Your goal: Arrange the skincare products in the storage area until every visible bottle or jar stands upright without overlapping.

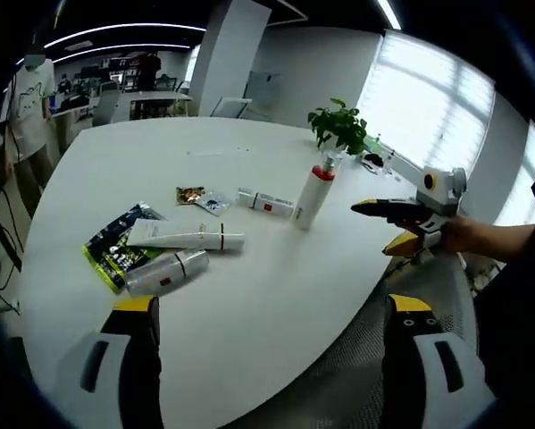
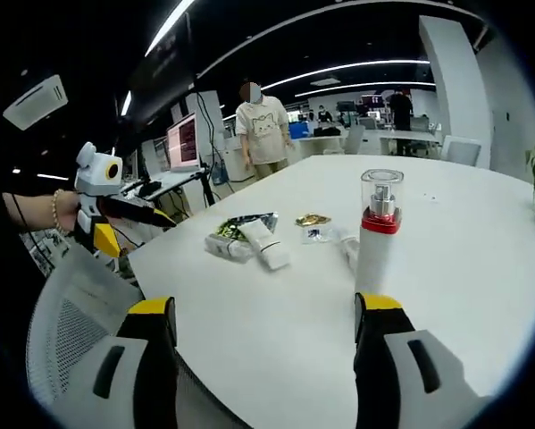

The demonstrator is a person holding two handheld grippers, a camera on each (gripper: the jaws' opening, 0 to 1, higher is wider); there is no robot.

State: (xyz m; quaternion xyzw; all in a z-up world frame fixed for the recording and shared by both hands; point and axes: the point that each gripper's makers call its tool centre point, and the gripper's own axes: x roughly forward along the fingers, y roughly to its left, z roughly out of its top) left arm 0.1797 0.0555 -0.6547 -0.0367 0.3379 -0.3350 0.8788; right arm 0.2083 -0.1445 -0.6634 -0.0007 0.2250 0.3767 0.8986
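**Listener:** Where are your grippers, and what is in them?

**Me:** My left gripper (image 1: 265,313) hangs over the near edge of a round white table (image 1: 276,295), jaws spread wide with nothing between them. My right gripper (image 2: 265,313) is likewise wide and empty; its yellow-tipped black jaws frame the table from the other side. Each gripper shows in the other's view, held out at the table's edge.

**Listener:** And the skincare products?

**Me:** Ahead of my left gripper and toward its right stands one upright pump bottle (image 1: 313,198), white, cylindrical, with a red band and a clear cap. From my right gripper it (image 2: 378,234) sits just ahead, close above the right jaw. Ahead of the left jaw of my left gripper lie two items on their sides: a white squeeze tube (image 1: 188,238) and a rounder silvery-white bottle (image 1: 167,272), lying close together, partly over a glossy dark-and-yellow foil pouch (image 1: 115,247). Farther ahead lies a small white tube with a red mark (image 1: 265,203), beside two little sachets (image 1: 202,197).

**Listener:** So which step are you on?

**Me:** I judge it early: one bottle stands, three pieces still lie flat. Next I would probably reach my left gripper forward to the silvery bottle, close across its smooth round body, and tip it upright clear of the pouch. Smooth plastic may roll or slip.
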